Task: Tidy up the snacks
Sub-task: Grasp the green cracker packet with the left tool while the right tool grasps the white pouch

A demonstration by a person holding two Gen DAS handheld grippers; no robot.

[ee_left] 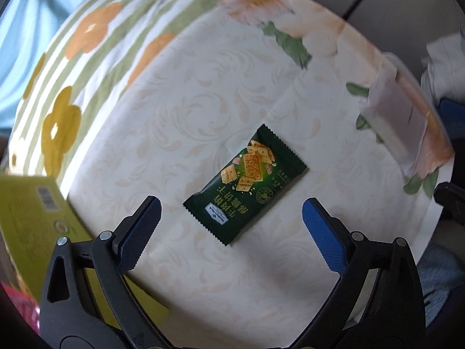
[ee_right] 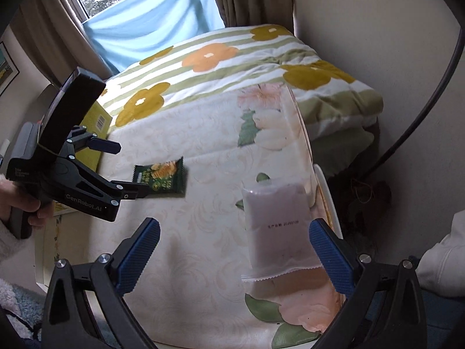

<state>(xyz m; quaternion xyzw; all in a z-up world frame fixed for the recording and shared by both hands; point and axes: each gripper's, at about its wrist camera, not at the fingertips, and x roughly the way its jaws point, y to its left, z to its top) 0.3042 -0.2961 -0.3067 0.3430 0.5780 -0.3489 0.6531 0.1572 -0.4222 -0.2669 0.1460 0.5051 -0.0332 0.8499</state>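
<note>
Green cracker packet (ee_left: 245,184) lies flat on the cream tablecloth (ee_left: 180,110), just ahead of the gaping, empty left gripper (ee_left: 231,210), long axis diagonal; right gripper (ee_right: 234,244), also spread, seems nearer the translucent pouch (ee_right: 277,226)

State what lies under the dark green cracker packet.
Under the dark green cracker packet lies the cream leaf-patterned tablecloth, visible around all its edges. The patch directly beneath the packet is covered.

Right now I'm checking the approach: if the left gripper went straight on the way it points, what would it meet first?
Most likely the green cracker packet, lying flat on the tablecloth just ahead of the open left gripper. Depth is hard to judge.
</note>
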